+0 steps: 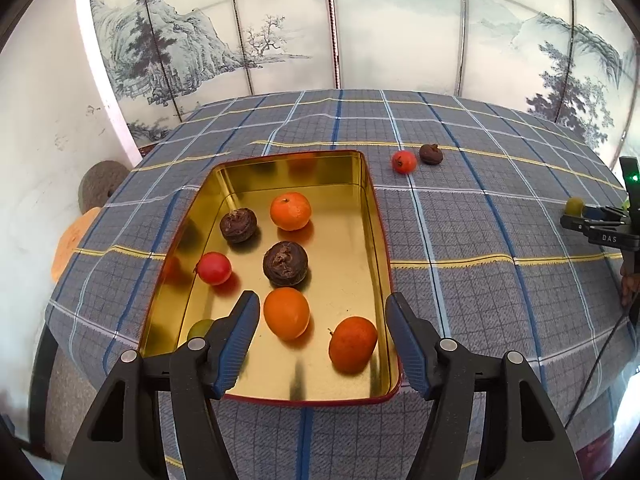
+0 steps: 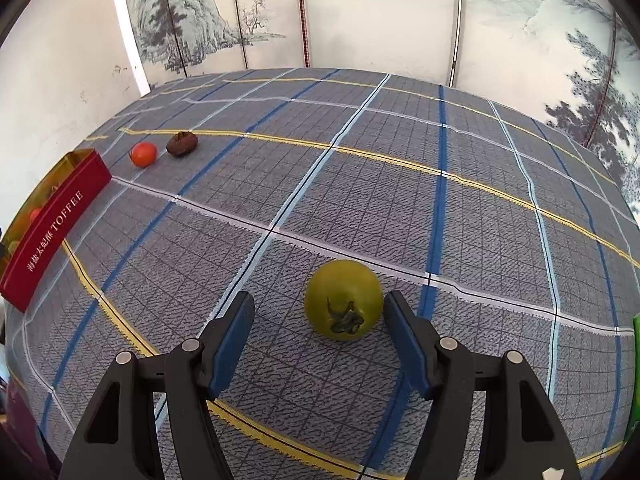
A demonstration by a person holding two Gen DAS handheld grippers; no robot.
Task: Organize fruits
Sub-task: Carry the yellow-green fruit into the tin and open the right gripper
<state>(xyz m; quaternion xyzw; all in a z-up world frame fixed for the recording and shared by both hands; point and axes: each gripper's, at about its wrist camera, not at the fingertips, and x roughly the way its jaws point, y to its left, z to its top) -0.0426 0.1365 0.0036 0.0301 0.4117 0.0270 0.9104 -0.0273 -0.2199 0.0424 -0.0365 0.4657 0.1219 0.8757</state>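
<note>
A gold tin with red sides (image 1: 372,216) holds several fruits: orange ones (image 1: 286,313), dark brown ones (image 1: 285,263), a red one (image 1: 215,267) and a green one (image 1: 200,328) half hidden by a finger. My left gripper (image 1: 322,316) is open and empty above the tin's near end. A green fruit (image 2: 343,305) lies on the cloth between the open fingers of my right gripper (image 2: 319,314), close to the right finger. A red fruit (image 2: 143,154) and a brown fruit (image 2: 182,143) lie on the cloth beyond the tin (image 2: 56,216).
The table wears a grey plaid cloth (image 2: 400,200). A painted folding screen (image 1: 360,32) stands behind it. The right gripper (image 1: 600,224) shows at the right edge of the left wrist view, with the green fruit (image 1: 574,205).
</note>
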